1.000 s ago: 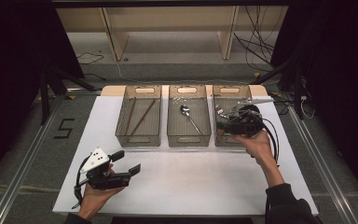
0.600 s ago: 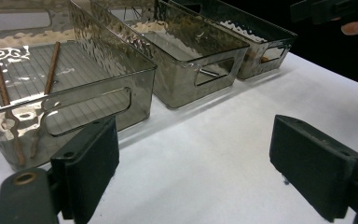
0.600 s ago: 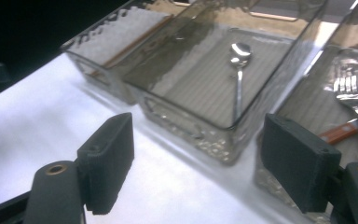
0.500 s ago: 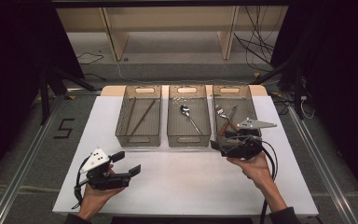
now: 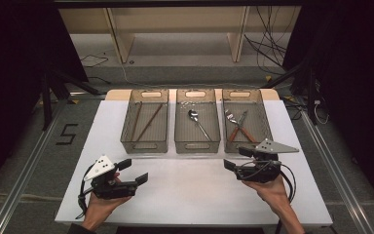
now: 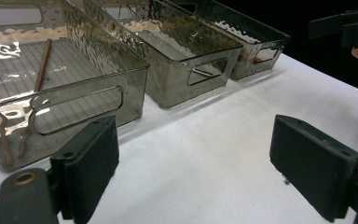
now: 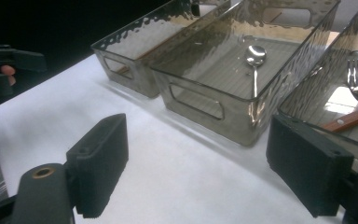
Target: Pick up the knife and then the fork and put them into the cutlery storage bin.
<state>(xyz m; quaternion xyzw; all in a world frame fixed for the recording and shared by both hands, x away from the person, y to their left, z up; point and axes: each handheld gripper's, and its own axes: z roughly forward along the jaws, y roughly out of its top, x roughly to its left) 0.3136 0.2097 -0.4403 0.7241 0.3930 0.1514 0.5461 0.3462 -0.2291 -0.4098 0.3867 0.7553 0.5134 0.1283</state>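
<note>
The right claw (image 5: 234, 159) stands released, its jaws having just been opening, with nothing between them but bare white bench (image 5: 190, 190). It sits low over the bench just short of the right-hand bin (image 5: 268, 127), the bin nearest it, which suggests its load has gone into that bin and the hand is drawing clear. Inside that bin, just beyond the claw, lie two forks (image 5: 238, 126) with reddish wooden handles; they cross each other, long axes running roughly from the near wall toward the far one, tines at the far end, handles toward the claw. Next over, toward the other hand, the middle bin (image 5: 197, 144) holds a spoon (image 5: 198, 123), bowl at the far end, handle slanting back toward the near wall. Farthest from the right claw, the left-hand bin (image 5: 144, 145) holds a pair of brown chopsticks (image 5: 148, 122) lying lengthwise. Cutlery looks sorted by kind, one per bin. The left claw (image 5: 132, 171) is likewise released and empty, well apart, resting near the bench's front edge.
</note>
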